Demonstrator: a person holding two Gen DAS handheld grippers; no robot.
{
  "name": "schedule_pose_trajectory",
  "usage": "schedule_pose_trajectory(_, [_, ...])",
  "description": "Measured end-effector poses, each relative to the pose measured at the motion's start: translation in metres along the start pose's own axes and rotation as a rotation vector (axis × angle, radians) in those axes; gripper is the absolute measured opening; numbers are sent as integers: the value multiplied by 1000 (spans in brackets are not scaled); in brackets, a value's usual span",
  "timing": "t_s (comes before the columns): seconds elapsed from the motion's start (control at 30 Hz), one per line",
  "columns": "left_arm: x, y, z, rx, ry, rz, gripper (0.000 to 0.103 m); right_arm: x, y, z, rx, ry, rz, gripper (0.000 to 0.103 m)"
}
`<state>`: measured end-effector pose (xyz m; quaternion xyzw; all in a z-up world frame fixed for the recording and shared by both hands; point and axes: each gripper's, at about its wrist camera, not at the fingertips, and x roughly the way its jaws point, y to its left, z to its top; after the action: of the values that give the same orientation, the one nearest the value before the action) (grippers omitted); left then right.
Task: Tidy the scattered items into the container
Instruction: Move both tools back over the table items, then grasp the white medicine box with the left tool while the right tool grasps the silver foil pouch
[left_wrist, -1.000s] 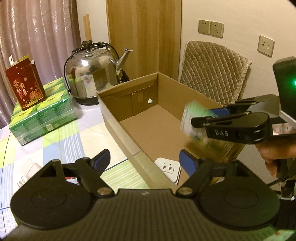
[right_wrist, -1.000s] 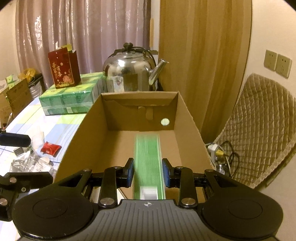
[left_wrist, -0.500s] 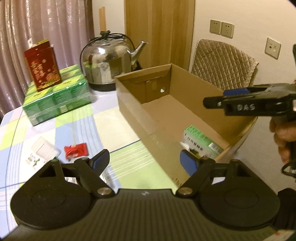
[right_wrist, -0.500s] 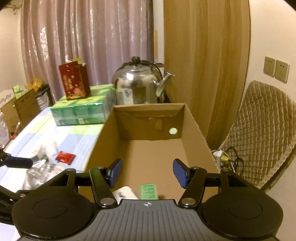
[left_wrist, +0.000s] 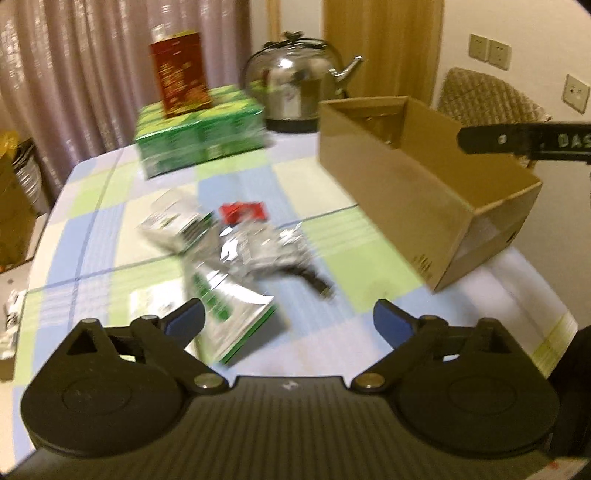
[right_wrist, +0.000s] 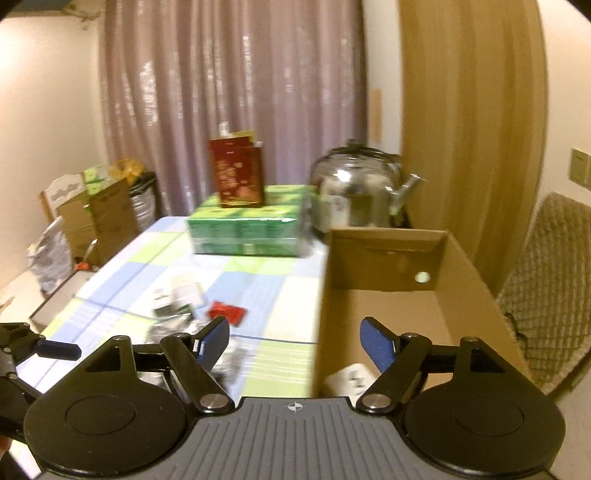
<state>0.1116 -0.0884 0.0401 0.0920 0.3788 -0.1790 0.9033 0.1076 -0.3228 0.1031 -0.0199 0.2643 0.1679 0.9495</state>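
**Both claws empty, clutter still on the table**

While the left gripper (left_wrist: 288, 319) spreads its empty jaws above the green-and-white packet (left_wrist: 225, 310), foil wrappers (left_wrist: 258, 251) and red sachet (left_wrist: 242, 213), a blurred sweep risks scattering them. Rightward, the right gripper (right_wrist: 294, 341) is opening, empty, over the cardboard box (right_wrist: 388, 254); only its camera shows a white item (right_wrist: 347, 376) inside.

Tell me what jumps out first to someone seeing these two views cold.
The open cardboard box dominates the right side of the checked tablecloth, with a white item at its near end. Left of it lies a loose heap of silvery packets, a small red sachet and a green-and-white box. At the table's far end, a shiny steel kettle stands beside a wrapped green multipack with a red carton on top.
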Motion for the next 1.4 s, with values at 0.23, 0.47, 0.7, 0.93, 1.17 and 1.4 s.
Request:
schedule_pose_trajectory(0.23, [-21,42,-33,-53,17,79,100,6,53,-15,-60,8,79,90])
schedule_pose_trajectory(0.47, [-24,75,-54,-107,54,137,101,22,87,-37,-92,67,136,93])
schedule_pose_trajectory(0.7, [-20,89,-64,-132,71,148,102,39,97,-49,-97,123,138,94])
schedule_pose_trajectory(0.93, [-2,98,-64,-156,82,138,102,58,104,-58,-120,173,136,94])
schedule_pose_trajectory(1.17, [25,106,-59,-177,96,114,101,74,105,-63,-121,200,130,94])
schedule_pose_trajectory(1.4, [60,111,-48,-183,102,83,95,95,99,-64,-114,229,112,94])
